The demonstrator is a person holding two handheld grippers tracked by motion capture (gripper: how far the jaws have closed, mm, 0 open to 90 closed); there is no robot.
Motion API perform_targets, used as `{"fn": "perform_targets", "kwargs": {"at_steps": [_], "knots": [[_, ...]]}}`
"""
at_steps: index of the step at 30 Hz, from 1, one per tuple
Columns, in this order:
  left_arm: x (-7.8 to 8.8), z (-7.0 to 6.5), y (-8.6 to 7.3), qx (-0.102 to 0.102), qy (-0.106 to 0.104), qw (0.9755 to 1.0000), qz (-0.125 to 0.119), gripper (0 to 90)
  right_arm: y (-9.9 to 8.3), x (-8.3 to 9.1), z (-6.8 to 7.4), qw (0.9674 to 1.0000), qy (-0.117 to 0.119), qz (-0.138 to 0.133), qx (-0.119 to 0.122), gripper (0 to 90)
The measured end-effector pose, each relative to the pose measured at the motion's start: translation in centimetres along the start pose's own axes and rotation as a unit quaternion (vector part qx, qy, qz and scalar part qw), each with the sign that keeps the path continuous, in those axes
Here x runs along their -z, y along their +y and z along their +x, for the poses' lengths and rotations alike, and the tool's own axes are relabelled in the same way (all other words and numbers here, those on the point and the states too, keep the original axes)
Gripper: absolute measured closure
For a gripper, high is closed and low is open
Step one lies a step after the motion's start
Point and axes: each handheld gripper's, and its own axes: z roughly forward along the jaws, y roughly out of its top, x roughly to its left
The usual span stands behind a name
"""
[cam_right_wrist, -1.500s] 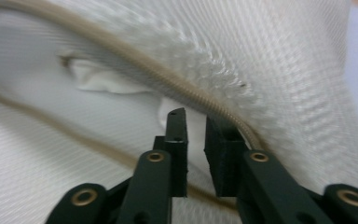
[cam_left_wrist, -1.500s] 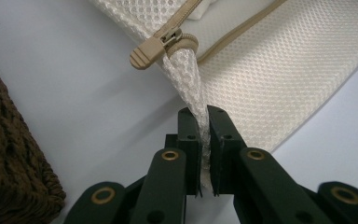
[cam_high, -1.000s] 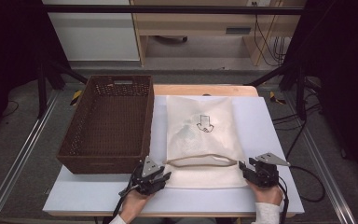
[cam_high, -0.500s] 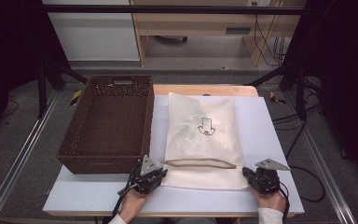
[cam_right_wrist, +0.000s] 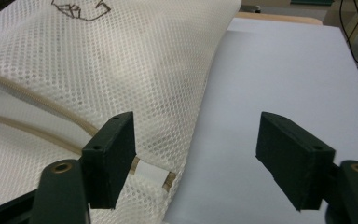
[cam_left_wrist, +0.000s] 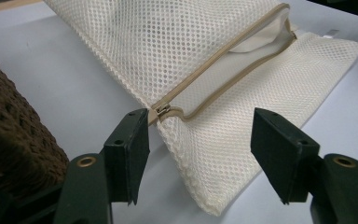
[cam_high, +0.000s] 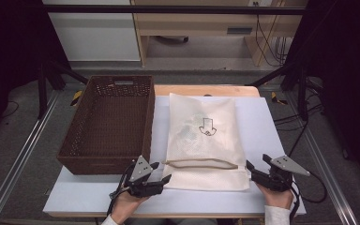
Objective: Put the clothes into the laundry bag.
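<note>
Mesh laundry bag (cam_high: 205,140) is lying flat beside the wicker basket (cam_high: 110,124); I'm parking left gripper (cam_high: 161,174) and right gripper (cam_high: 254,167) at its zipper (cam_left_wrist: 162,109) ends, jaws just opening wide, gripping nothing, probably to regrip.

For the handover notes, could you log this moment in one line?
left gripper: open | right gripper: open | mesh bag: flat, zipper open | basket: beside

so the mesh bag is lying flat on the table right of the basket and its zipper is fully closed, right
Not quite: the zipper is open, gaping, as the left gripper view shows. The mesh bag does lie flat on the table, right of the basket.
</note>
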Motion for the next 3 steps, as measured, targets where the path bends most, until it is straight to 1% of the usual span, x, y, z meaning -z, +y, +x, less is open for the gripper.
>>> {"fn": "perform_targets", "kwargs": {"at_steps": [3], "knots": [[0.24, 0.11, -0.27, -0.006, -0.002, 1.0, 0.007, 34.1, 0.01, 0.17, -0.38, 1.0, -0.002, -0.003, -0.004, 23.2]]}}
